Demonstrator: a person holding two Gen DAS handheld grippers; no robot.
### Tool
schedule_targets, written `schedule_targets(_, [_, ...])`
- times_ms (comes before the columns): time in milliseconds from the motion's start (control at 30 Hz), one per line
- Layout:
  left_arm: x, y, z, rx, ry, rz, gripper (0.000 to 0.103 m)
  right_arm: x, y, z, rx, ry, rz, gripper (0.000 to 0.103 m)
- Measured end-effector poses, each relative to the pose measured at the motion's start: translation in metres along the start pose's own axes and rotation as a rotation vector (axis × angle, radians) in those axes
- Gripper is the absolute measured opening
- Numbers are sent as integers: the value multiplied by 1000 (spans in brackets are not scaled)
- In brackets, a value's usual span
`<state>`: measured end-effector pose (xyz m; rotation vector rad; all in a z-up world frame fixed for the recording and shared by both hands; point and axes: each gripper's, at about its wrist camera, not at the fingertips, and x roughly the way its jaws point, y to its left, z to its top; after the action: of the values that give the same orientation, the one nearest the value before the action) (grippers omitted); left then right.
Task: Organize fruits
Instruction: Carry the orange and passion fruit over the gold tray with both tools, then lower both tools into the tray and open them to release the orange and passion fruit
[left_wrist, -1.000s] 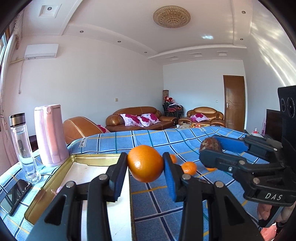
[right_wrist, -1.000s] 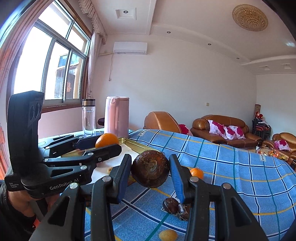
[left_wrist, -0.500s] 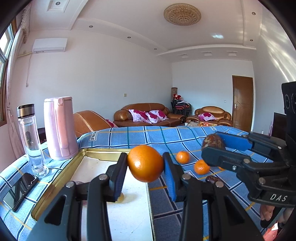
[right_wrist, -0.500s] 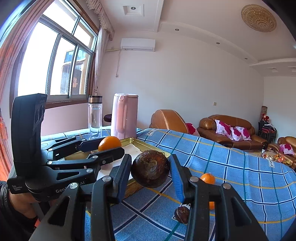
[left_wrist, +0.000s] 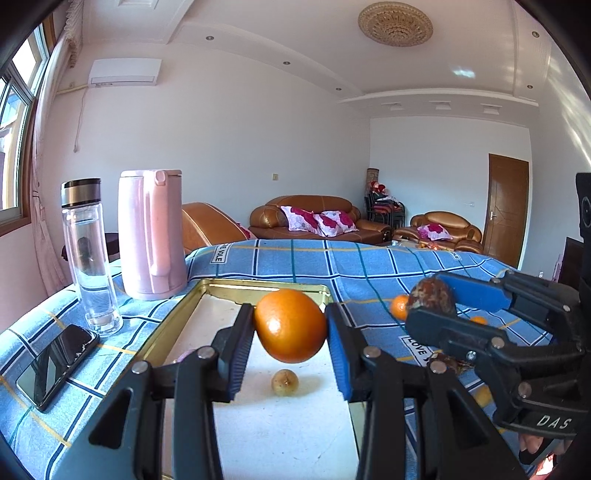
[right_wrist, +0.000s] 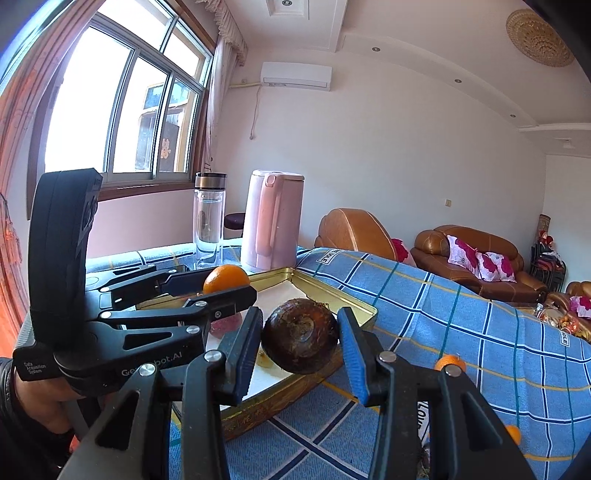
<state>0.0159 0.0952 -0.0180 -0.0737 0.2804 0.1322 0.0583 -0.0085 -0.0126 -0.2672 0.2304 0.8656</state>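
- Left tool (left_wrist: 290, 326) clenched on the orange (left_wrist: 290, 325): smooth, round, likely slippery; pads at its widest.
- Right tool (right_wrist: 300, 341) grasping the brown fruit (right_wrist: 300, 341), probably firm, rough-skinned.
- Tray (left_wrist: 258, 288) lies beneath both.

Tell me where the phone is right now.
In the left wrist view, the phone lies flat on the blue cloth at far left, just in front of the glass bottle, left of the tray.

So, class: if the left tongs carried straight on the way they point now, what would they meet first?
Probably the tray: the left tongs, shut on the orange, aim slightly down over its white floor towards the far gold rim. Depth is unclear.
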Motion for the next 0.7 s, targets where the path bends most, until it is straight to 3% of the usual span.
schedule_targets(700, [19,43,-10,-24,114,81,40,47,24,4,-34,104,32,44])
